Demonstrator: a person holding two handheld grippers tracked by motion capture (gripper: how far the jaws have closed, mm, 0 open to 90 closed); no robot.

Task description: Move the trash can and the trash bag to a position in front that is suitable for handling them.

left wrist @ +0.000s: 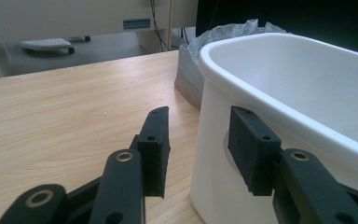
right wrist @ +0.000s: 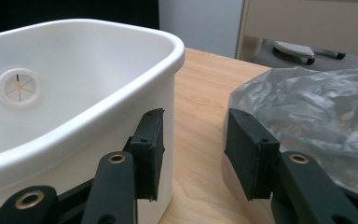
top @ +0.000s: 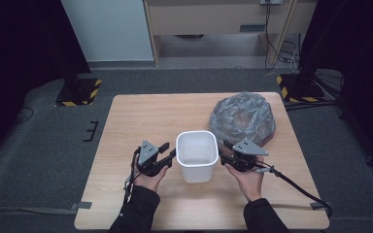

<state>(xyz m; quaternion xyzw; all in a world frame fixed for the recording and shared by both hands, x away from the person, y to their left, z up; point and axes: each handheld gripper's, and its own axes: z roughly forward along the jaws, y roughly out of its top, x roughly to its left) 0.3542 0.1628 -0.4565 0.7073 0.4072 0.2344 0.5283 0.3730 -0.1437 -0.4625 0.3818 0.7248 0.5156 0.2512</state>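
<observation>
1. A white plastic tub (top: 196,155) stands upright near the middle of the wooden table (top: 141,116), between the two hands

2. The left gripper (top: 171,151) sits just beside the tub's left wall; in the left gripper view its jaws stand apart, one pad (left wrist: 251,147) against the outer wall (just under the rim), the other over bare table, so nothing is clamped

3. The right gripper (top: 223,148) is at the tub's right wall, jaws parted, one pad (right wrist: 150,149) close against the wall; contact is unclear

4. A crumpled grey plastic bag (top: 243,117) lies behind the right gripper, near the tub
</observation>
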